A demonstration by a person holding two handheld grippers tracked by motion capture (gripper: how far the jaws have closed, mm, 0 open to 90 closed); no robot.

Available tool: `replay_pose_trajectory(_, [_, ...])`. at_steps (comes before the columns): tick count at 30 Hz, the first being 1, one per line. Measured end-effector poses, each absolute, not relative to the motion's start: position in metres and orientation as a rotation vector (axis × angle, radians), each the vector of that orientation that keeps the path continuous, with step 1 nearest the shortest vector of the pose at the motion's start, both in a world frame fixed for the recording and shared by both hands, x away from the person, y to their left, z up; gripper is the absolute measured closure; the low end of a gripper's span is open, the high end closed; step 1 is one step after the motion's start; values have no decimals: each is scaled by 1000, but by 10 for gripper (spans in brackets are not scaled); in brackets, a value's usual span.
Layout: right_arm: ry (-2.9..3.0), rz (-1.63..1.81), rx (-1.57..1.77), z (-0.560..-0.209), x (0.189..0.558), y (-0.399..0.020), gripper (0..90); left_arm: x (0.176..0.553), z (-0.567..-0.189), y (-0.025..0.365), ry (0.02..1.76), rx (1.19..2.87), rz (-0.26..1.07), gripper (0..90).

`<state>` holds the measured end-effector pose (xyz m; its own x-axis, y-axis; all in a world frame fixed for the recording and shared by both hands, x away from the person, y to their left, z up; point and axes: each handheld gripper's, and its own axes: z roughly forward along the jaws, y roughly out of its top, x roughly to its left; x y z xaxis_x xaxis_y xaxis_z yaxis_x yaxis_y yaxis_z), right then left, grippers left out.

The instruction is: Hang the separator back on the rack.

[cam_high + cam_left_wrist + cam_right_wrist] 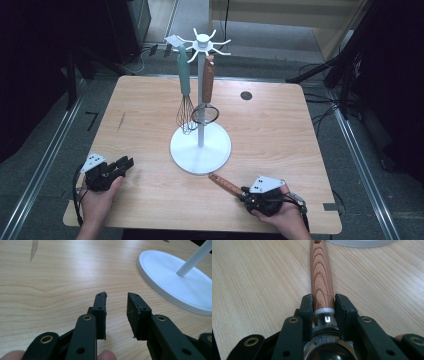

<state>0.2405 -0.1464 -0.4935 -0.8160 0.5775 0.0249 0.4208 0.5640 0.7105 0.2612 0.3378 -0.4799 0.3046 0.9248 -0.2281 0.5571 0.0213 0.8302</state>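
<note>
- While the wooden table [150, 120] carries the whole job, the work in hand looks like hanging kitchen utensils on the white utensil stand [201, 150]. That stand rises ahead of both grippers, its round base just beyond the tip of the held handle.
- Already on the stand's top hooks are a teal-handled whisk [185, 95] and a wood-handled strainer [206, 100], side by side, well ahead of the right gripper and above it.
- By my judgement the step now is carrying the third utensil to the stand. The next move calls for lifting it, turning the handle end upward, and finding a free hook on the crown without knocking the two hanging pieces.
- Pinched in the right gripper [264, 196] is a wood-handled steel utensil [321, 277]. The jaws are clamped on the neck where the wooden handle meets its metal collar, and the handle runs straight ahead from the jaws toward the stand's base. A steel bowl sits back between the gripper's arms; whether it is a ladle or a scoop I cannot tell.
- Off to the far side of the stand, the left gripper [117, 302] has its jaws parted with nothing between them, hovering over bare wood; the stand's base lies ahead and to its right in its own view.
</note>
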Motion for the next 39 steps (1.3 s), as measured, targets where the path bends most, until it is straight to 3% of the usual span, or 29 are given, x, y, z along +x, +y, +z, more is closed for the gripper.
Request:
replay_pose_trajectory(15, [2801, 781, 787, -462, 258, -131, 583, 263, -482, 335, 1365, 1675, 508, 671])
replay_pose_trajectory(30, [2905, 353, 752, -456, 270, -96, 682, 263, -483, 336, 1368, 1682, 506, 673])
replay_pose_trajectory(39, [2931, 254, 801, -458, 275, -88, 686, 263, -483, 335, 1368, 1690, 505, 675])
